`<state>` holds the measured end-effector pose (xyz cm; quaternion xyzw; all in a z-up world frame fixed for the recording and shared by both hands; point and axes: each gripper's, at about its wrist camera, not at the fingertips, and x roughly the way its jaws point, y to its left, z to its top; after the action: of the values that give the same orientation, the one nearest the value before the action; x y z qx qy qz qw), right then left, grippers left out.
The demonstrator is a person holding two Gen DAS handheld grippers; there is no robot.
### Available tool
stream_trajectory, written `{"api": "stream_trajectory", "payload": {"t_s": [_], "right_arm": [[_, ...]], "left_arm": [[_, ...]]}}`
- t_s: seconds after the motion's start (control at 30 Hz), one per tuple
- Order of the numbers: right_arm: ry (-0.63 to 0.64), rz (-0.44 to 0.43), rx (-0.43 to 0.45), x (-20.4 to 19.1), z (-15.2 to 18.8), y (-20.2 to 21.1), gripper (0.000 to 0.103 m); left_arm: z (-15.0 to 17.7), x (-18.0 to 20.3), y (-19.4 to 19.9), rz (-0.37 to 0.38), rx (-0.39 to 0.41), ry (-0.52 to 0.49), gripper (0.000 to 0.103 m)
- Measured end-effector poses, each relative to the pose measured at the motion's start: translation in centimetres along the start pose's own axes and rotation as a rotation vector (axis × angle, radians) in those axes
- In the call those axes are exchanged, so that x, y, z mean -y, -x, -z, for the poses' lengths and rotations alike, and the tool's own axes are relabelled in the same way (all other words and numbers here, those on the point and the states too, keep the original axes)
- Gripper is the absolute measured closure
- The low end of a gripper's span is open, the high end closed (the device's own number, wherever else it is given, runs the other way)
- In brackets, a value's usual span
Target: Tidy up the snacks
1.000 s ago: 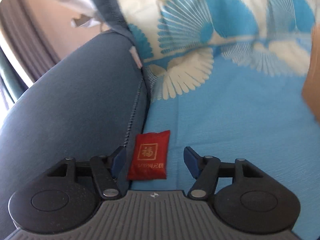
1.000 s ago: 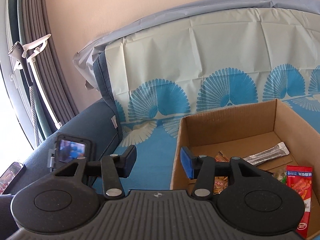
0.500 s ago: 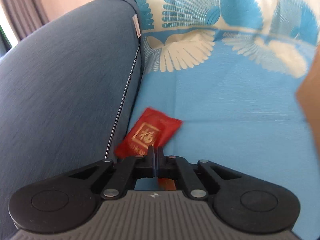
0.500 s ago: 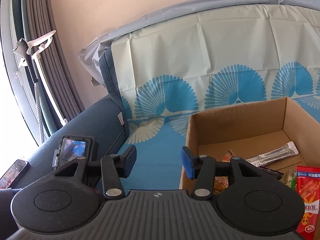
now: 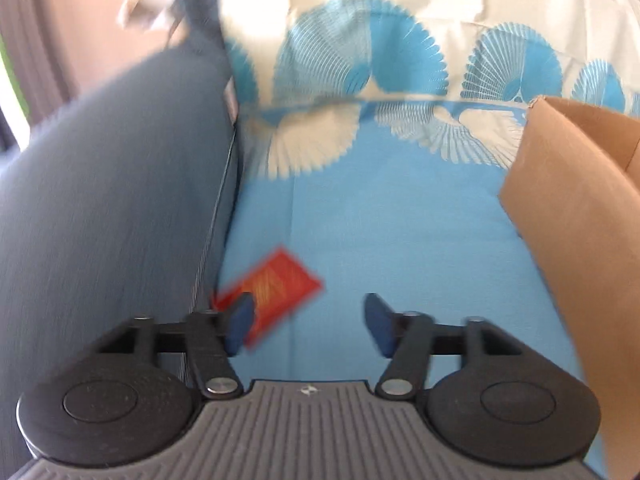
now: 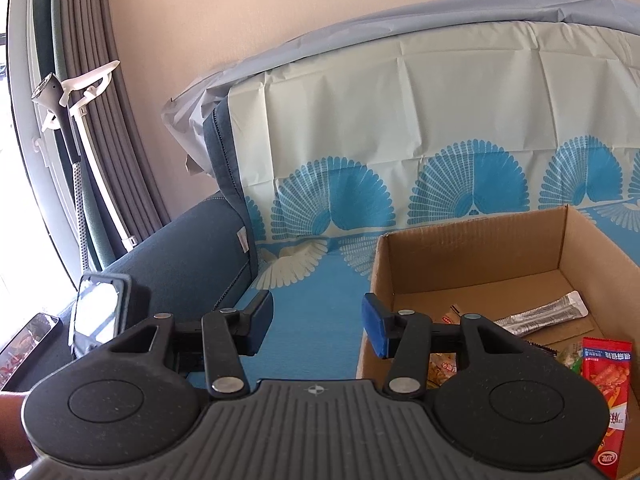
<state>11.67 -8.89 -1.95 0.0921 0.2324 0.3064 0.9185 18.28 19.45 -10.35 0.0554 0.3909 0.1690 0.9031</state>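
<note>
Red packet point(image 5: 276, 292) — beside left tool point(image 5: 308, 322)

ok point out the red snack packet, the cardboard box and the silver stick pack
red snack packet point(image 5: 280, 284), left wrist view, on its gold-printed face
cardboard box point(image 6: 472, 256), right wrist view, on the inner back wall
silver stick pack point(image 6: 540, 315), right wrist view, mid-length of the wrapper

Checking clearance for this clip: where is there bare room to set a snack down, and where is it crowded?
Free: the blue seat cover between the sofa armrest and the cardboard box; also the box floor's back-left corner. Crowded: the box's near right, with the red packet and silver stick.
</note>
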Motion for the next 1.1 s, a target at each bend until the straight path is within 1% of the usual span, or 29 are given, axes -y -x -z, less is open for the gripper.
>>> {"api": "stream_trajectory", "payload": {"t_s": [0.07,0.17,0.23,0.27,0.3,0.33,0.37,0.4,0.47,0.53,0.57,0.6,0.63,0.7,0.73,0.8,0.83,0.87,0.9,0.97,1.03,1.1], "right_arm": [[0.005,-0.004,-0.009,-0.1,0.0,-0.3,0.051],[0.014,-0.018,-0.019,-0.1,0.0,-0.5,0.051],[0.021,-0.030,-0.023,-0.2,0.0,-0.7,0.051],[0.024,-0.035,-0.026,-0.2,0.0,-0.8,0.051],[0.023,-0.038,-0.031,-0.2,0.0,-0.9,0.051],[0.019,-0.043,-0.037,-0.2,0.0,-1.0,0.051],[0.017,-0.049,-0.042,-0.3,0.0,-1.1,0.051],[0.018,-0.054,-0.044,-0.4,0.0,-1.1,0.051],[0.025,-0.061,-0.046,-0.7,0.0,-1.1,0.051],[0.032,-0.067,-0.042,-0.9,0.0,-1.1,0.051],[0.035,-0.067,-0.041,-0.9,0.0,-0.9,0.051],[0.037,-0.066,-0.041,-0.9,-0.1,-0.9,0.051],[0.037,-0.065,-0.040,-0.9,-0.1,-0.8,0.051],[0.031,-0.060,-0.038,-0.8,-0.2,-0.6,0.051],[0.028,-0.057,-0.038,-0.7,-0.2,-0.6,0.051],[0.017,-0.045,-0.037,-0.4,-0.2,-0.5,0.051],[0.010,-0.037,-0.035,-0.2,-0.3,-0.4,0.051],[0.002,-0.027,-0.033,0.0,-0.3,-0.3,0.051],[-0.007,-0.017,-0.032,0.3,-0.3,-0.2,0.051],[-0.029,0.003,-0.031,0.8,-0.4,-0.1,0.050],[-0.047,0.022,-0.029,1.3,-0.4,-0.1,0.050],[-0.059,0.035,-0.031,1.7,-0.4,0.0,0.049]], "left_arm": [[-1.1,0.6,-2.5,-0.030,-0.026,-0.052,0.028],[-2.1,0.2,-5.8,-0.055,-0.089,-0.085,0.025],[-2.0,-0.3,-7.0,-0.026,-0.120,-0.088,0.025],[-1.7,-1.1,-6.9,0.001,-0.117,-0.061,0.025],[-1.8,-1.6,-7.0,0.025,-0.135,-0.025,0.027],[-1.8,-2.4,-7.1,0.061,-0.166,0.033,0.033],[-1.8,-3.3,-7.2,0.105,-0.201,0.110,0.036],[-1.6,-3.7,-7.0,0.126,-0.219,0.140,0.039],[-1.0,-3.5,-5.5,0.146,-0.246,0.130,0.042],[-0.2,-3.6,-3.9,0.165,-0.272,0.155,0.049],[0.2,-3.6,-2.9,0.187,-0.277,0.175,0.051],[0.6,-3.5,-2.0,0.207,-0.276,0.176,0.056],[1.2,-3.2,-0.7,0.222,-0.281,0.165,0.058],[2.3,-2.5,1.2,0.259,-0.299,0.156,0.058],[2.8,-2.1,2.0,0.290,-0.306,0.151,0.058],[3.5,-0.8,3.5,0.358,-0.329,0.112,0.057],[3.6,-0.2,4.1,0.373,-0.336,0.088,0.057],[3.6,0.5,4.8,0.379,-0.323,0.061,0.057],[3.5,1.1,5.6,0.373,-0.291,0.031,0.057],[3.1,2.1,6.4,0.361,-0.231,-0.016,0.052],[2.8,3.2,6.4,0.367,-0.189,-0.065,0.037],[2.5,4.5,5.2,0.341,-0.168,-0.123,0.033]]}}
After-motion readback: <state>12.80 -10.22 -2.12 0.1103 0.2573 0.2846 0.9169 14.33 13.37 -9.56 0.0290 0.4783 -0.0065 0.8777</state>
